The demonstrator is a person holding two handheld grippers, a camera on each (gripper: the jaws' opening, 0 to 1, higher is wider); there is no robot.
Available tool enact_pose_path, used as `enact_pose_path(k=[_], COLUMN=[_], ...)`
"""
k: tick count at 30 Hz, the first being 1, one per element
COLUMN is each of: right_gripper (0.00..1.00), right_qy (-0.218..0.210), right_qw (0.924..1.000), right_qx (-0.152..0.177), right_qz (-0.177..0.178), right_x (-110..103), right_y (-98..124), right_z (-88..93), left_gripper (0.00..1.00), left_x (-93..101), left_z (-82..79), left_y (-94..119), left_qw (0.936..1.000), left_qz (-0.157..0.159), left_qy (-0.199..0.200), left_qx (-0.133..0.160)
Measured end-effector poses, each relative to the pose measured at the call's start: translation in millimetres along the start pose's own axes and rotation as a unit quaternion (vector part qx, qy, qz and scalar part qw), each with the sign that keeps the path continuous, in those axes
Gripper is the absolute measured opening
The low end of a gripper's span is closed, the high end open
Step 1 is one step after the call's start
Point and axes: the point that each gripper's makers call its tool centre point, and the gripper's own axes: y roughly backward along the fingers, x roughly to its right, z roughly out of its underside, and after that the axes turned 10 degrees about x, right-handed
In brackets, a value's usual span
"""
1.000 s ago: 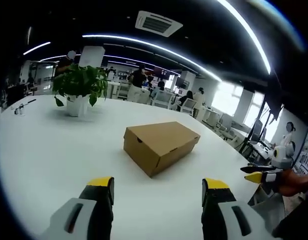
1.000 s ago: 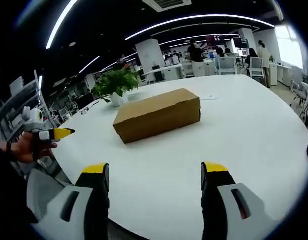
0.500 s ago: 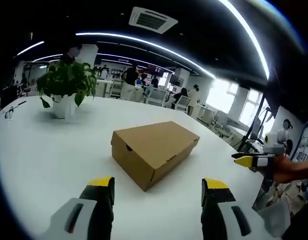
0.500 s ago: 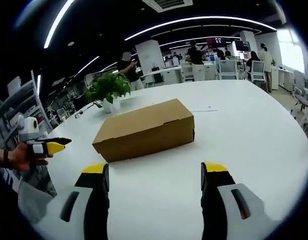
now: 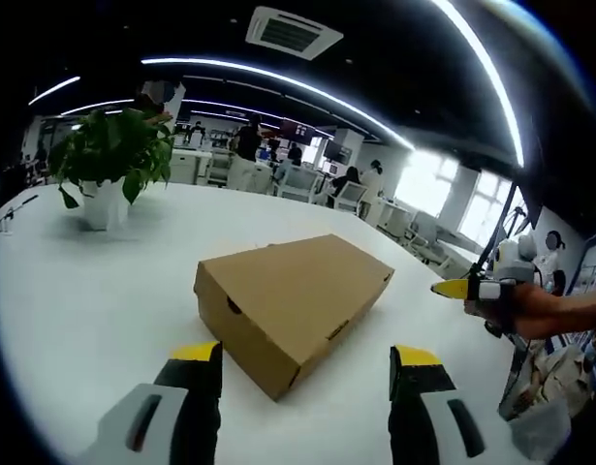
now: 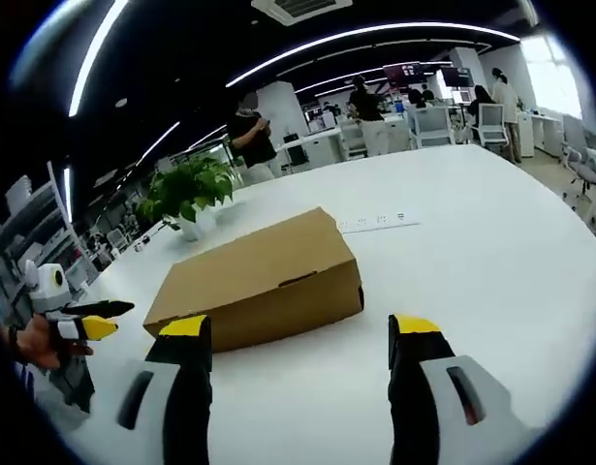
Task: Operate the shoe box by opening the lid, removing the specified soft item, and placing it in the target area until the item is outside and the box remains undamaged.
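Evidently light, stiff cardboard, the shoe box (image 5: pixel 290 295) lay shut; our left gripper (image 5: pixel 305 356) and right gripper (image 6: pixel 298 331) gaped, so we judged its near lid edge the best hold.

Left tongs (image 5: pixel 305 360): jaws spread wide apart, yellow tips up, grey bodies below, nothing between them. Level pose, both jaws even in the left gripper view.

Right tongs (image 6: pixel 304 332): same stance, jaws parted wide, yellow tips level, gap free.

Right tongs also seen from the left gripper view at the right edge (image 5: pixel 458 288): yellow tip points left, held in the person's hand (image 5: pixel 530 310); jaw gap not readable from here.

Left tongs from the right gripper view at the left edge (image 6: pixel 102 320): yellow and black tips point right, gripped by a hand (image 6: pixel 36 344).
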Motion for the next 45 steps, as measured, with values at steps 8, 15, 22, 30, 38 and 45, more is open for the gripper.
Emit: enact_pose_path(k=[8, 15, 22, 30, 38, 45], right_gripper=[0.70, 0.69, 0.64, 0.54, 0.43, 0.43], right_qy=[-0.011, -0.021, -0.046, -0.023, -0.034, -0.032], right_qw=[0.9999, 0.9997, 0.9988, 0.9994, 0.9991, 0.9991], right_qx=[-0.007, -0.013, -0.014, -0.026, -0.022, -0.018], right_qz=[-0.002, -0.003, -0.011, -0.006, 0.009, 0.023], right_x=[13.9, 21.7, 14.8, 14.2, 24.2, 17.6], right_y=[-37.4, -63.4, -76.0, -81.1, -79.9, -77.2], right_z=[-6.0, -8.1, -1.9, 5.5, 3.7, 4.8], left_gripper=[0.71, 0.70, 0.63, 0.52, 0.52, 0.51], left_x=[-1.9, -3.8, -2.4, -13.5, -12.7, -14.8], left_z=[3.4, 10.1, 16.2, 17.9, 20.0, 19.2], left_y=[-20.4, -30.4, -38.9, -39.8, -40.5, -38.2], left_qw=[0.9999, 0.9997, 0.9993, 0.9988, 0.9975, 0.9973], left_qz=[0.009, 0.010, 0.008, -0.016, -0.021, -0.017], left_qy=[-0.005, -0.004, -0.003, -0.012, -0.037, -0.034], left_qx=[-0.012, -0.022, -0.035, -0.045, -0.057, -0.062])
